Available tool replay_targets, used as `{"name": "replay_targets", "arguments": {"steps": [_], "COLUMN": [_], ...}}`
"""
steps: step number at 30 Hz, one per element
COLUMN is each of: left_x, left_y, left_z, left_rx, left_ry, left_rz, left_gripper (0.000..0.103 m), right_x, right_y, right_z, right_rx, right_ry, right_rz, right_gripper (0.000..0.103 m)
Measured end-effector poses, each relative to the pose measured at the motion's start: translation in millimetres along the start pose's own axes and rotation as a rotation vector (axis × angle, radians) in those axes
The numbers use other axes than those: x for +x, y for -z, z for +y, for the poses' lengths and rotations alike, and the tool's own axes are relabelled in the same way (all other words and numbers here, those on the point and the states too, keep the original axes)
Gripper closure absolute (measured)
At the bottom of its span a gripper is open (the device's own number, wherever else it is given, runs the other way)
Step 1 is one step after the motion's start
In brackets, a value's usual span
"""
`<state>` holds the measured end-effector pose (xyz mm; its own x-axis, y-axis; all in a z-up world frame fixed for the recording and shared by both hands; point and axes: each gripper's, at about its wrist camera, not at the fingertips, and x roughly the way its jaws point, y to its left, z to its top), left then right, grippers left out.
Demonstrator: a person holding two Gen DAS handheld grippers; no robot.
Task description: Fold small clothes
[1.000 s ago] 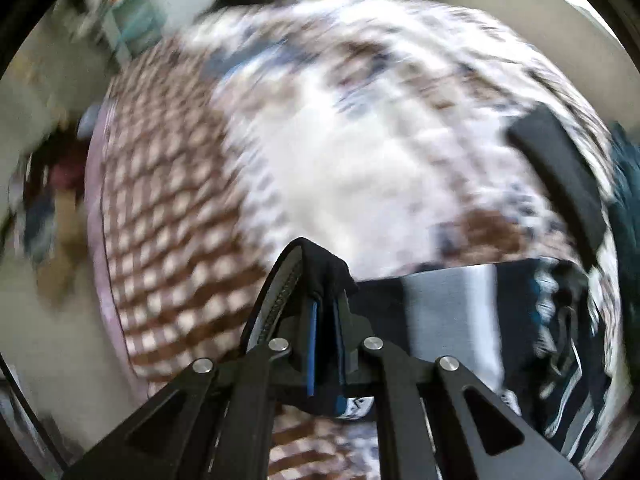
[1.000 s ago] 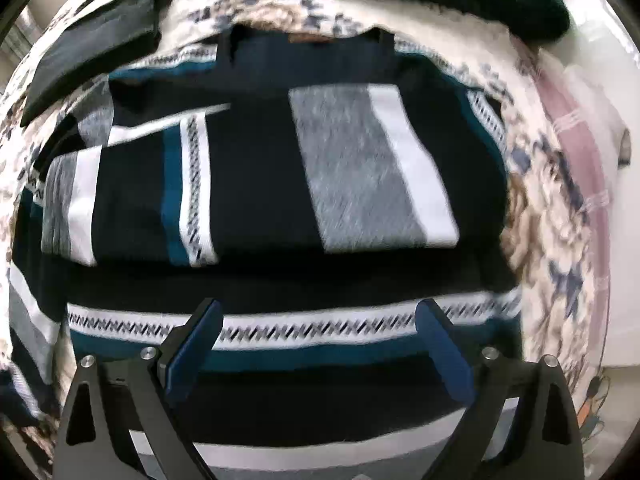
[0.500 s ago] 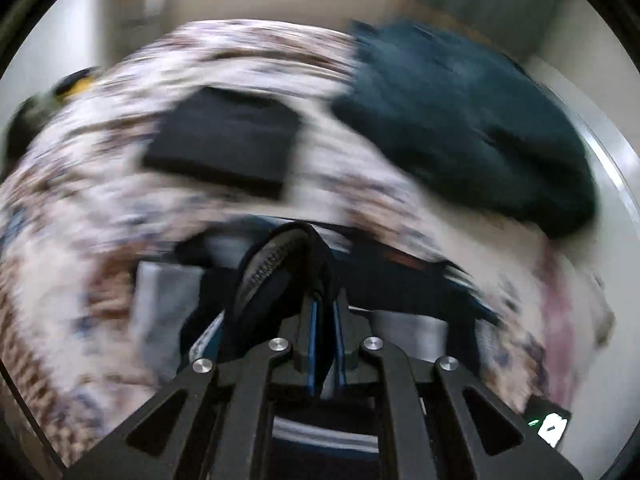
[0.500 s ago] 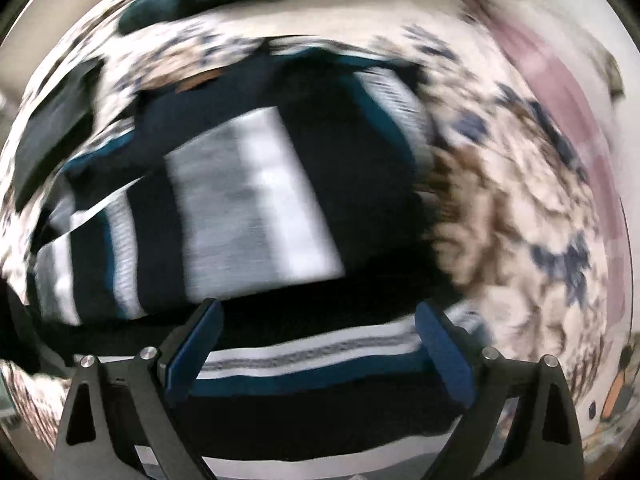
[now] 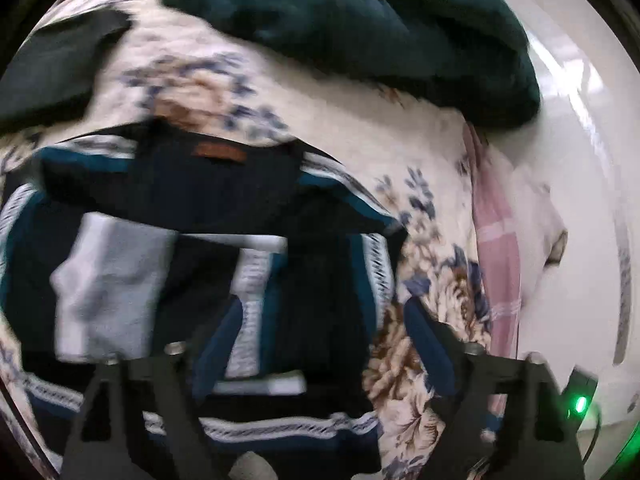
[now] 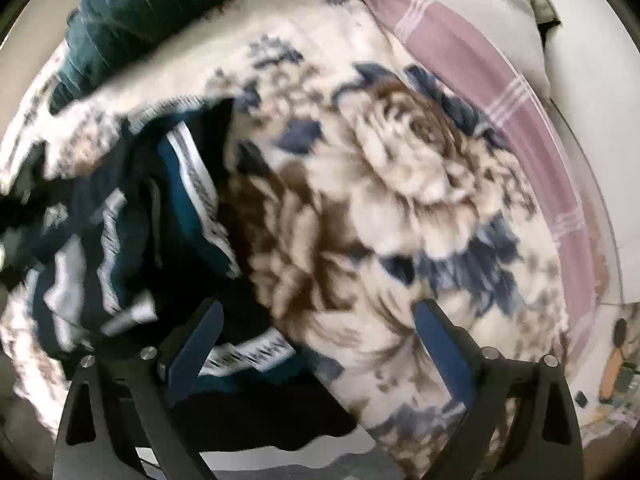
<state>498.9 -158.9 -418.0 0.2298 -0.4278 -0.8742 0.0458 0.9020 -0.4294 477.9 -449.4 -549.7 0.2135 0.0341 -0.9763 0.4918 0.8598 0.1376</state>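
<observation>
Both tongs, left (image 5: pixel 320 344) and right (image 6: pixel 316 340), gape wide and hold nothing. Our navy, teal and white striped knit sweater (image 5: pixel 224 240) lies part-folded on the floral bed blanket (image 6: pixel 400 200); we should pinch its hem corners evenly before folding upward.

navy sweater (image 5: pixel 256 200), teal, grey, white stripes; cream blanket (image 6: pixel 400 200), brown-blue florals; dark teal garment (image 5: pixel 380 20).
</observation>
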Motion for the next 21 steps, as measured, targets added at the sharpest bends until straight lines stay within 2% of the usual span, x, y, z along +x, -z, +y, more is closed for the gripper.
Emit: {"name": "replay_targets", "arguments": {"steps": [2, 6, 9, 11, 12, 13, 14, 15, 16, 20, 21], "left_x": [-23.9, -77.0, -86.8, -90.6, -93.2, -94.2, -97.5, -98.2, -98.8, -85.3, -79.4], "left_y": [-1.0, -8.5, -5.9, -0.9, 2.1, 5.6, 9.2, 11.6, 13.4, 11.0, 6.9], "left_z": [24.9, 120.3, 191.9, 226.4, 241.4, 248.4, 255.2, 259.6, 261.1, 257.5, 257.4], "left_rx": [-0.035, -0.139, -0.261, -0.343, -0.382, -0.402, -0.422, -0.440, -0.448, -0.439, -0.425], "left_ry": [-0.042, -0.303, -0.445, -0.491, -0.508, -0.514, -0.520, -0.520, -0.512, -0.474, -0.475], "left_rz": [-0.061, -0.177, -0.159, -0.152, -0.156, -0.161, -0.169, -0.172, -0.173, -0.153, -0.142], "left_gripper": [0.020, 0.020, 0.020, 0.020, 0.020, 0.020, 0.020, 0.020, 0.020, 0.020, 0.020], "right_x": [-6.0, -2.3, 23.3, 50.8, 74.7, 91.5, 105.7, 115.7, 114.7, 75.9, 68.7], "right_y": [-10.5, -36.1, -49.8, -55.1, -57.3, -58.0, -57.2, -56.0, -55.1, -65.0, -69.4], "right_z": [12.1, 55.2, 97.1, 116.5, 126.7, 131.7, 137.4, 141.7, 143.1, 127.2, 119.9], "right_rx": [0.000, -0.039, -0.120, -0.160, -0.171, -0.180, -0.187, -0.196, -0.202, -0.154, -0.140], "right_ry": [-0.072, -0.214, -0.221, -0.221, -0.222, -0.229, -0.229, -0.211, -0.202, -0.160, -0.125], "right_rz": [-0.004, -0.014, 0.005, 0.061, 0.114, 0.160, 0.202, 0.222, 0.199, 0.047, 0.017], "right_gripper": [0.005, 0.005, 0.007, 0.010, 0.015, 0.031, 0.062, 0.081, 0.094, 0.095, 0.095]}}
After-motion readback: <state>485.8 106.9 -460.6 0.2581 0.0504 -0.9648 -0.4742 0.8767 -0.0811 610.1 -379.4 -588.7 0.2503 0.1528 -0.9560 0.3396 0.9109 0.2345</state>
